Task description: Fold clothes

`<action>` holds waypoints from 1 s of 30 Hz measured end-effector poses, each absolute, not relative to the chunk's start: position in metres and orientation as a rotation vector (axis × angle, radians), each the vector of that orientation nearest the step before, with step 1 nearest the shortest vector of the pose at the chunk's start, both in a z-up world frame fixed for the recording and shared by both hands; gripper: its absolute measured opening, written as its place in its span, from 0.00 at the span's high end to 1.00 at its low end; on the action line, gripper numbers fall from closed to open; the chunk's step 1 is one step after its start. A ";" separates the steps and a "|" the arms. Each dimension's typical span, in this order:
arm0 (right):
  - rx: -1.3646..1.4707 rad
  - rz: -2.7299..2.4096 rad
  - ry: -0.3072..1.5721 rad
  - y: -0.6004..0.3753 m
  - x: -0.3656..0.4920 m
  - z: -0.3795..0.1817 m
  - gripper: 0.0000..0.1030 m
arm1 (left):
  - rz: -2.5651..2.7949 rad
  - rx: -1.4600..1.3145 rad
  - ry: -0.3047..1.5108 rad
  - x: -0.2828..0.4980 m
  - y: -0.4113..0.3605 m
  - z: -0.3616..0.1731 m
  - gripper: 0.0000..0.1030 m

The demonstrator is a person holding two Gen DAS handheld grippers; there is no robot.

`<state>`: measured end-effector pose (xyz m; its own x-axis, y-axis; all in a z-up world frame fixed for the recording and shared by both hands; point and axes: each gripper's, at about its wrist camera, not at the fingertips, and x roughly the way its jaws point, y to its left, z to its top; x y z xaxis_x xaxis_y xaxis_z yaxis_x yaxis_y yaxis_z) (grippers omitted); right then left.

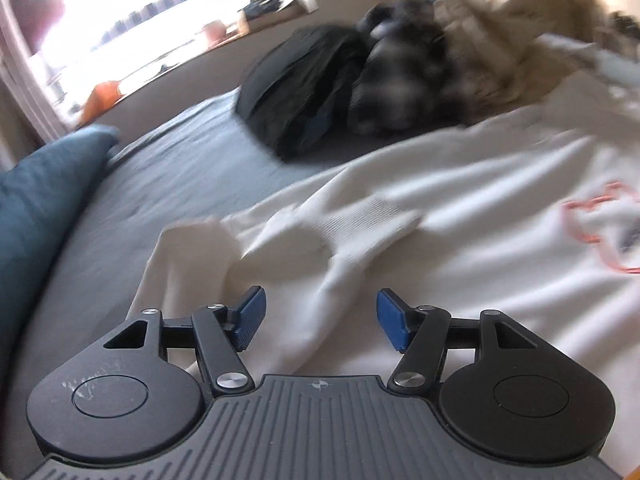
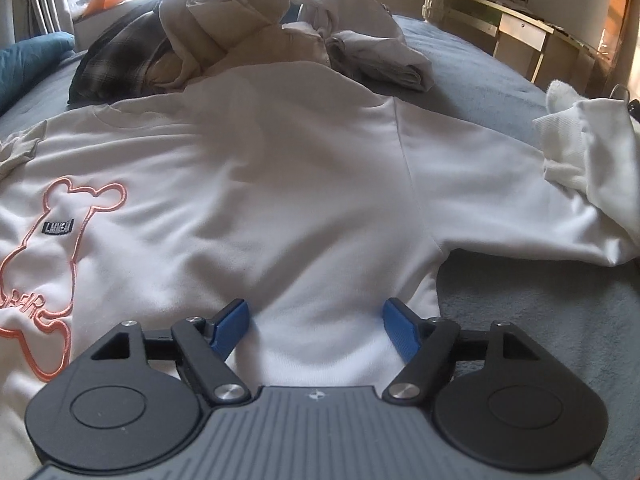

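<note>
While both grippers gape empty, only the right view shows the sweatshirt's (image 2: 280,168) bear outline (image 2: 52,264) whole.

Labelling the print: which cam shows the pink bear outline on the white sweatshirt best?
Right wrist view. The pink bear outline is sharp there, nearly whole on the white sweatshirt, with its small black label readable as a patch. The left wrist view catches only a blurred fragment of it at the right edge.

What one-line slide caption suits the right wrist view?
Open right gripper over the white sweatshirt with pink bear outline spread on the grey bed.
</note>
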<state>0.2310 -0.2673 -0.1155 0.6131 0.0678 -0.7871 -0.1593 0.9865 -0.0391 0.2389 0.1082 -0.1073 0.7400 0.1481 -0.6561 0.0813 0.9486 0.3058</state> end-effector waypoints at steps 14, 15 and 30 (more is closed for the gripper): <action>-0.098 0.128 0.906 -0.267 0.232 -0.115 0.21 | 0.499 -0.099 0.510 0.229 0.238 -0.052 0.96; -0.098 0.128 0.906 -0.267 0.232 -0.115 0.21 | 0.568 -0.127 0.491 0.224 0.253 -0.046 0.96; -0.143 0.173 0.933 -0.267 0.235 -0.110 0.20 | 0.851 -0.713 0.627 0.172 0.380 -0.073 0.49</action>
